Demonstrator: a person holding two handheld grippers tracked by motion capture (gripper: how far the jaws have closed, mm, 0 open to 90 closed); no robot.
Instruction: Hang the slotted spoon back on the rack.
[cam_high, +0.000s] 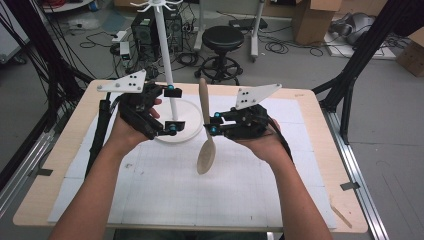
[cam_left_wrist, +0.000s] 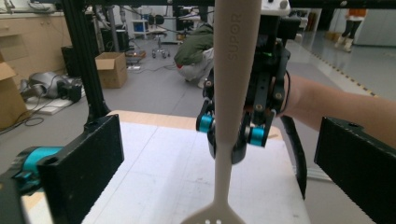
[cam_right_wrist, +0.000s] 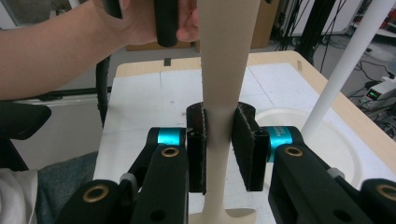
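Note:
A beige slotted spoon hangs upright over the white mat, its head down and its handle up. My right gripper is shut on the narrow neck of the handle; in the right gripper view both pads press on the spoon. My left gripper stands open to the left of the spoon, in front of the white stand's pole. In the left gripper view its wide-apart jaws frame the spoon and the right gripper without touching either.
The white stand has a round base on the table and hooks at its top. A thin wooden stick lies at the table's front right corner. Behind the table are a black stool, cables and boxes.

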